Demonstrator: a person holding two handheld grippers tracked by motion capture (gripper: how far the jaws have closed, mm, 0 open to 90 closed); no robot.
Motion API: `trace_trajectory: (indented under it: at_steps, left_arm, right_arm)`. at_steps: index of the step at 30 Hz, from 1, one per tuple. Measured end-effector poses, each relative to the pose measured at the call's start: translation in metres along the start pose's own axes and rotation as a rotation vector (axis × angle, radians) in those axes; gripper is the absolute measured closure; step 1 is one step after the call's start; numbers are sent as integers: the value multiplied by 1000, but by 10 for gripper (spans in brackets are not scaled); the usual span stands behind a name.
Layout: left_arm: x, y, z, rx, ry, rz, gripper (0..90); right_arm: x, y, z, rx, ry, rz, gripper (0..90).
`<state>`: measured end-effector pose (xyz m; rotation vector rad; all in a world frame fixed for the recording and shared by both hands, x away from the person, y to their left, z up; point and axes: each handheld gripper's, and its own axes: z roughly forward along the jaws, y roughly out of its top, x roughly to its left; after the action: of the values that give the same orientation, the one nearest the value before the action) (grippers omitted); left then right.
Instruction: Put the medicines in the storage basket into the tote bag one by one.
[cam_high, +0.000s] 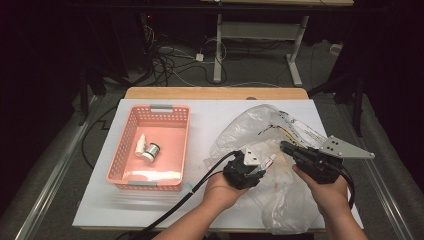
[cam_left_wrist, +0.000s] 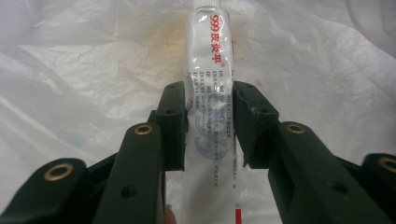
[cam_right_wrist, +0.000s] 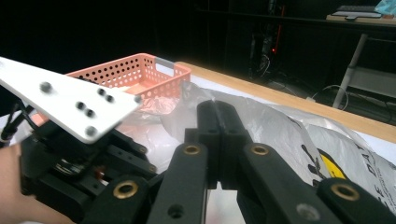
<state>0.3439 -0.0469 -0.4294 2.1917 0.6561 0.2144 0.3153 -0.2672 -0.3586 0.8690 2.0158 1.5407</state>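
Your left gripper (cam_left_wrist: 208, 126) pinches the ointment tube (cam_left_wrist: 211, 93) mid-body at frame centre — light, soft, dents easily, so squeeze gently. Your right gripper (cam_right_wrist: 218, 140) is clenched on nothing — jaws meeting.

A glossy white tube (cam_left_wrist: 208, 93) with red print sits between the matt black plastic jaws of the left gripper (cam_left_wrist: 208, 126), whose pivots hold brass-coloured metal rings. Beneath it lies a thin, crinkled, translucent plastic bag (cam_high: 280, 200). At ten o'clock, a pink perforated plastic basket (cam_high: 131, 120) rests on a smooth white sheet (cam_high: 100, 210) over a wooden table (cam_high: 215, 93).
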Motion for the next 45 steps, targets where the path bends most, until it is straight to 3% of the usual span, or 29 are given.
trace_trajectory:
  at_steps: [6,16,26,28,32,38,45]
  left_arm:
    - [-1,5,17,-6,27,6,648]
    - [7,1,42,40,51,-8,647]
    - [8,2,53,23,87,-24,647]
    - [7,2,54,25,79,-26,641]
    - [7,2,44,14,24,-31,530]
    - [6,-1,27,-7,-1,-27,437]
    - [-3,-20,-2,-24,-45,-3,369]
  right_arm:
    - [-2,-1,2,-3,3,10,900]
    - [-3,-3,4,3,4,18,900]
    - [-5,-3,2,3,3,18,900]
    - [-5,-2,1,4,3,20,900]
    - [-5,-3,0,6,3,20,900]
    - [-6,-5,-1,6,-1,24,900]
    - [-7,-6,-2,7,-4,18,900]
